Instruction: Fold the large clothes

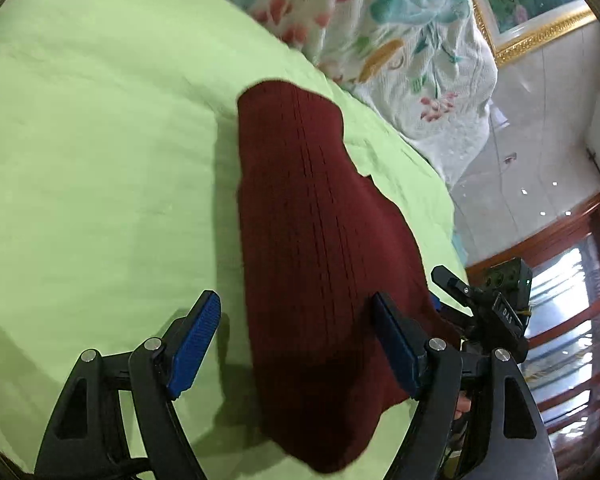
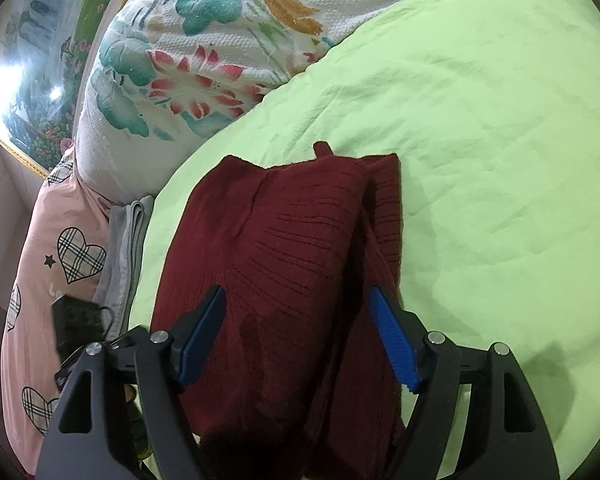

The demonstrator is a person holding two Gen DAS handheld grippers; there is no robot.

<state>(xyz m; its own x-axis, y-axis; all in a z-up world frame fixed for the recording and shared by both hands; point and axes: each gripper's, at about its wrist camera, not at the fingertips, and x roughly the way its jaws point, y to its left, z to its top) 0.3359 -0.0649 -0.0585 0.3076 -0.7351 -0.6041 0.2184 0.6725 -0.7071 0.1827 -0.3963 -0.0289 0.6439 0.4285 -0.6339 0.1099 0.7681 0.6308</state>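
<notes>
A dark red knitted garment [image 1: 300, 220] lies folded into a thick bundle on the light green bed sheet [image 1: 100, 160]. My left gripper [image 1: 296, 344] is open, its blue pads standing on either side of the garment's near end. In the right wrist view the same garment [image 2: 284, 248] shows layered folds with a small tab at its far edge. My right gripper [image 2: 296, 336] is open too, its pads straddling the garment's near part. The right gripper's body also shows in the left wrist view [image 1: 492, 304], at the garment's right side.
A white floral quilt [image 2: 204, 40] is heaped along the far edge of the bed. A pink pillow with plaid hearts [image 2: 60, 248], a grey folded cloth [image 2: 128, 240] and a dark face mask [image 2: 80, 320] lie at the left. A gold-framed picture [image 1: 540, 8] hangs on the wall.
</notes>
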